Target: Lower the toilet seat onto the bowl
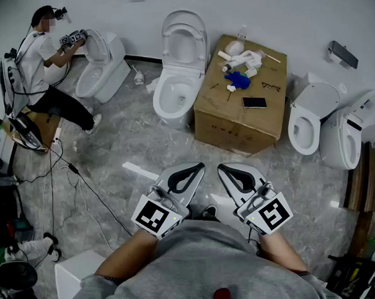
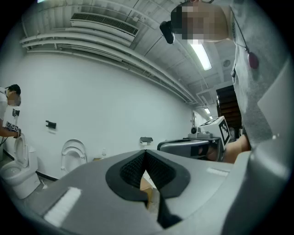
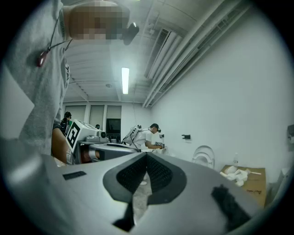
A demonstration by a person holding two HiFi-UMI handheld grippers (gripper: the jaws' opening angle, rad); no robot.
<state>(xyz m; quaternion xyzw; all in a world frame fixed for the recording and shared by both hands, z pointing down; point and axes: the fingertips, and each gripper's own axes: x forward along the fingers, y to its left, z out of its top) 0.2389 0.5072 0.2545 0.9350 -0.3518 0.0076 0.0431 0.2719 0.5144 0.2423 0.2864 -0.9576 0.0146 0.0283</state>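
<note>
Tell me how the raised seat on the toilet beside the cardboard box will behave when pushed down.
The seat looks like rigid moulded plastic, so it should stay stiff. Hinged at the bowl's rear, it would likely swing forward, not slide. Its glossy surface may be slippery.

A toilet [image 1: 172, 94] stands on the floor at the far wall, its seat [image 1: 184, 34] raised behind the bowl. Just right of it sits a cardboard box [image 1: 236, 122]. On the box lies a phone [image 1: 254, 102], with loose fittings [image 1: 239, 60] behind it. Two more toilets [image 1: 310, 119] stand right of the box. Far left, a person [image 1: 44, 65] crouches beside a fourth toilet [image 1: 100, 66]. The left gripper [image 1: 191, 171] and right gripper [image 1: 230, 172] lie side by side nearest the viewer.
</note>
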